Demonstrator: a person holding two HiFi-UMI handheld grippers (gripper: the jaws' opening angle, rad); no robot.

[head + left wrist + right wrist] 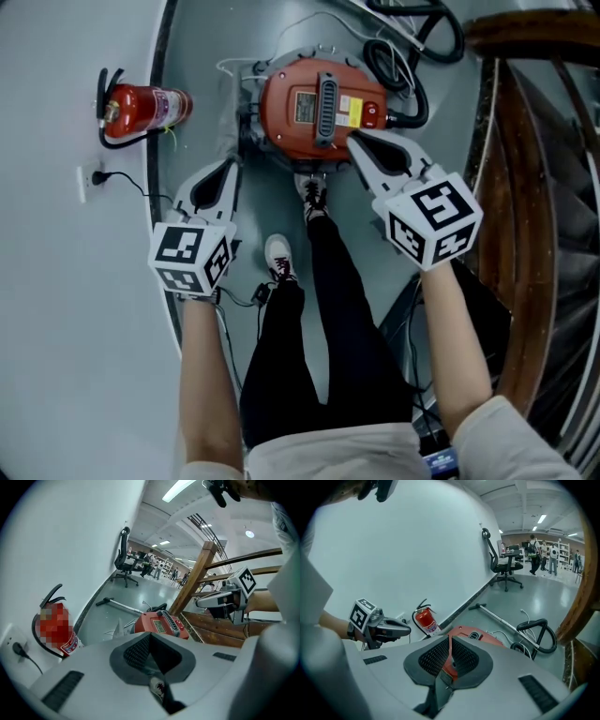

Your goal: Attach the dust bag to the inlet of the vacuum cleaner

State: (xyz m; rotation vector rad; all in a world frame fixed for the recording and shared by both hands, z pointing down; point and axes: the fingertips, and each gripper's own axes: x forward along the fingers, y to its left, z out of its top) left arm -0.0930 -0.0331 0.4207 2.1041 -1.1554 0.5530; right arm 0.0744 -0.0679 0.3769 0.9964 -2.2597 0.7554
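left gripper [228,167]: jaws together, empty | right gripper [356,141]: jaws together, empty | vacuum cleaner [286,131]: red, on floor just ahead

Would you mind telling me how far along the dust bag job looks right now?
Done: unclear; the red vacuum cleaner sits closed and no dust bag shows. In hand: nothing; left gripper and right gripper hover shut, empty. Left: confirming the bag is attached inside.

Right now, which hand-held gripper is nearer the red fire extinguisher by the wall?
Left. The left hand-held gripper is beside the vacuum cleaner, toward the fire extinguisher; the right hand-held gripper is at the vacuum cleaner's opposite side, farther away.
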